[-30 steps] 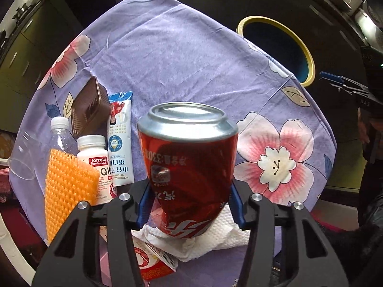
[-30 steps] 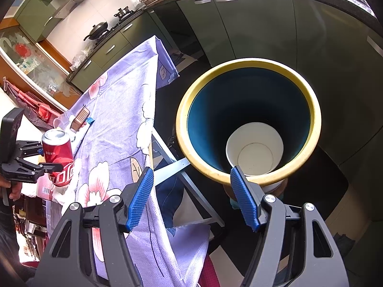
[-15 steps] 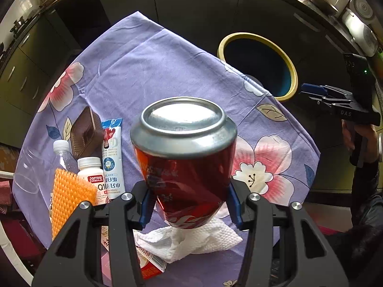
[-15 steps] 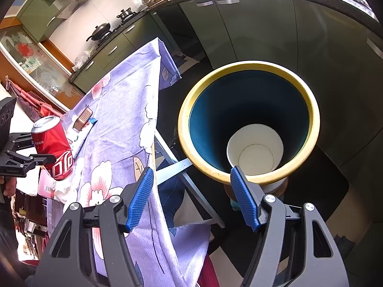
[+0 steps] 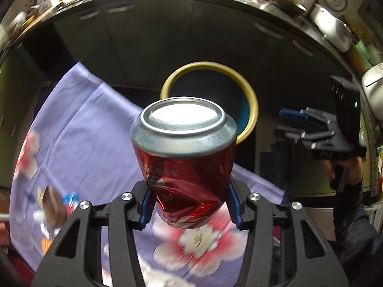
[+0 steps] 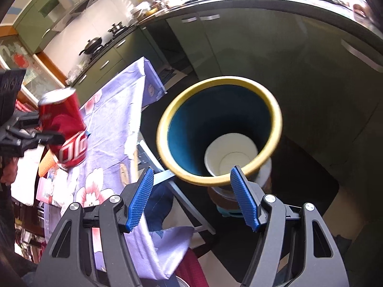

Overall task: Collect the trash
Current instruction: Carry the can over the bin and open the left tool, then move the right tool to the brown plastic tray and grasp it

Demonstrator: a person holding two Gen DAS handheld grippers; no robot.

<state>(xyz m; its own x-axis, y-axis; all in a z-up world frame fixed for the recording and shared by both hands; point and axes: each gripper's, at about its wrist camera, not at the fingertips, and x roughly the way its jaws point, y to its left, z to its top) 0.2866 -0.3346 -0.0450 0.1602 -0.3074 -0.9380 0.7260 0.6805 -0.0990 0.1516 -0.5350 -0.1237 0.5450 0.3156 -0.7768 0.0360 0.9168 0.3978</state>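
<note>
Left gripper, pinching the dented red soda can, has lifted it off the floral tablecloth toward the yellow-rimmed bin, so the drop looks next; right gripper spread, empty, near bin.

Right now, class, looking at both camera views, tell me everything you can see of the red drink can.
The red can looks like thin metal, with a silver domed end facing the left camera and white lettering on its side. Its wall is dented and creased near the lower part. The left gripper holds it by its sides, blue pads pressed against the red wall. In the right view the can is tilted, lifted clear above the flowered cloth, short of the yellow-rimmed bin. Nothing else touches it.
</note>
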